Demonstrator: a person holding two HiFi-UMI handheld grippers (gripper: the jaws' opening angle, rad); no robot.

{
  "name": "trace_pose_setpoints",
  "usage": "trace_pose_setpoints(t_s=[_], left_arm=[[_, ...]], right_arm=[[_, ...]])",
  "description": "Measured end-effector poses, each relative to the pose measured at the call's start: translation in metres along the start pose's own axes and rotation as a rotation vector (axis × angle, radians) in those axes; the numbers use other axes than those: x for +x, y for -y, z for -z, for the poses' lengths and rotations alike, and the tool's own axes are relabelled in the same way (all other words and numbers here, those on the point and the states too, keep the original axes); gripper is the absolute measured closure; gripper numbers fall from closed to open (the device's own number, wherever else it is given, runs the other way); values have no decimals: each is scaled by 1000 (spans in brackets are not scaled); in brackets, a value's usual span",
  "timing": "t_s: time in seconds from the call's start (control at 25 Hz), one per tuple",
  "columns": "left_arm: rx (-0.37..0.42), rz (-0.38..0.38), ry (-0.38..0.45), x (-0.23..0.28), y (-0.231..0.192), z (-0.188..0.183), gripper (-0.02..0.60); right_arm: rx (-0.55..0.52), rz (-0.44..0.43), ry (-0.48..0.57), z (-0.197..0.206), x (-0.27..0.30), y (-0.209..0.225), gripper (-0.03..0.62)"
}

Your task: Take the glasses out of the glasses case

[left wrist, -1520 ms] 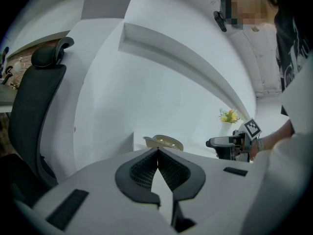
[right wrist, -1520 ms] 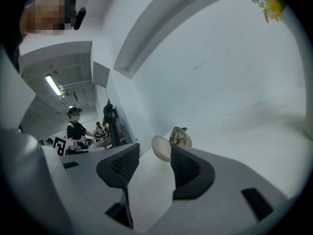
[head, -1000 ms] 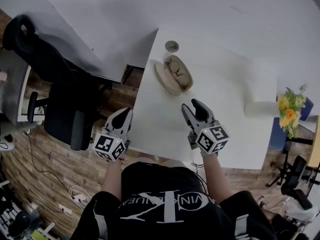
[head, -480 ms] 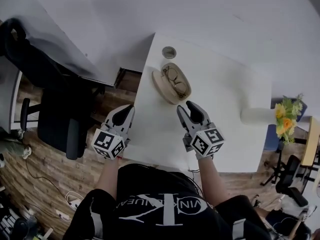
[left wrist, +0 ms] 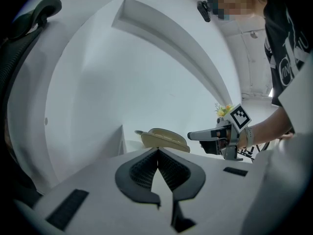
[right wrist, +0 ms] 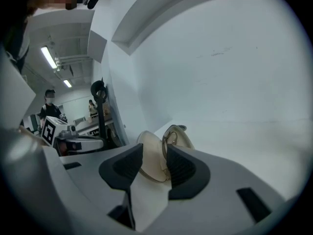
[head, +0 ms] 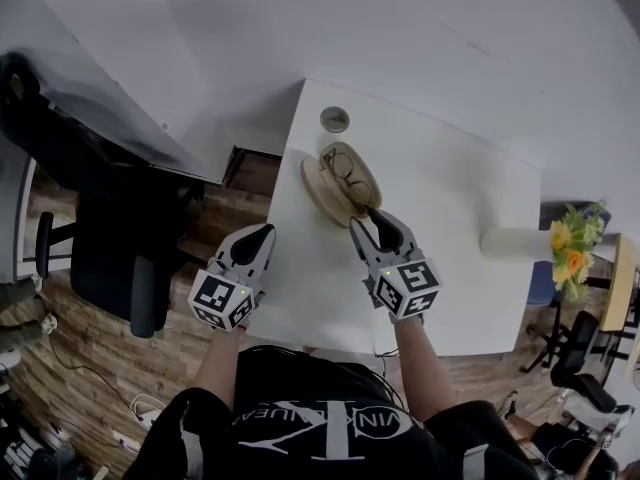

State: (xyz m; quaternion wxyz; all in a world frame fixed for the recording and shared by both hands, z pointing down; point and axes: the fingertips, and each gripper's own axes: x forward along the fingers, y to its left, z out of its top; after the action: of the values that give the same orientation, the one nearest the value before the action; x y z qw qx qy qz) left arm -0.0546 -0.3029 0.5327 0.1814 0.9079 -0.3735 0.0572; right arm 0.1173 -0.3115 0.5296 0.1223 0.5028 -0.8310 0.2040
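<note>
Both tools are closer to the glasses case [head: 338, 184] than they were a moment ago. The right tool [head: 368, 220] was well short of the case then; now its tips are right at the near end of it. Its jaws have just been closing a bit, but they are partly open with a clear gap between them. The tan case shows in that gap, and the pads do not seem to press on it, so this tool holds nothing yet. The left tool [head: 262, 234] has also come forward, over the left edge of the white tabletop [head: 450, 238]. Its jaws are together and it is empty. The case lies open near the far left corner of the tabletop, and the glasses [head: 346, 167] are inside it. So the reach looks nearly done, and the glasses have not been taken out yet.
</note>
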Motion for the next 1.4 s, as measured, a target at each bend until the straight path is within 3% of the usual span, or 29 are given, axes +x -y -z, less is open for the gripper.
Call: trace_pose_setpoints(t_s=[0.52,0.76,1.0,1.4], left_arm=[[39,-10,-29,3,-1,10,566],[-3,-36,-28,-6,-8,18,566],[-12,-38,-27,-12,-7,25,566],[-60,-77,-21,-23,-18,36,566]], right_arm=[[-179,42,-267,18,48,9,442],[-306,55,-345,19,65,10,456],[-421,143,-425,25,75,22,485],[-482,138,-511,34,81,19,517]])
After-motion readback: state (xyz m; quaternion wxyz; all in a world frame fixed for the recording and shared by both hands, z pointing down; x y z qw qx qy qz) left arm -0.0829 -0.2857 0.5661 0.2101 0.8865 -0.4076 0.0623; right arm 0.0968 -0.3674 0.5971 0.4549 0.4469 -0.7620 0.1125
